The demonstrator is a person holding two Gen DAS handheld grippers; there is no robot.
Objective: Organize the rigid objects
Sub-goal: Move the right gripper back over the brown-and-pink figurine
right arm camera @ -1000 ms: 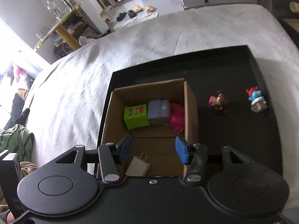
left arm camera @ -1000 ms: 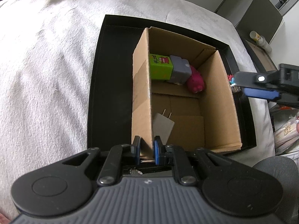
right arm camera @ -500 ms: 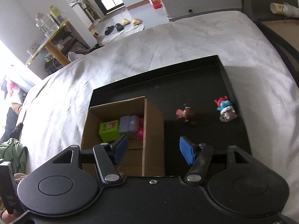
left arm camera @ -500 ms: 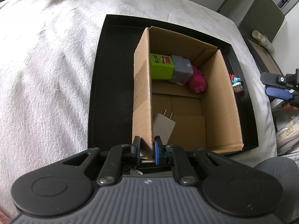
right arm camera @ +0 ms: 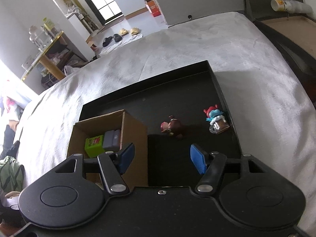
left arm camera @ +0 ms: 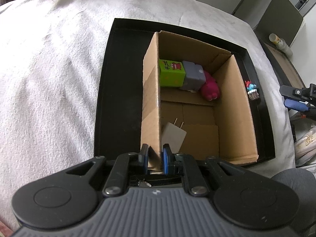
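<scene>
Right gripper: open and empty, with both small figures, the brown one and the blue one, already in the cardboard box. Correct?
Not quite. The right gripper is open and empty, but the brown figure and the blue figure stand on the black tray, outside the cardboard box. The right wrist view shows it.
</scene>
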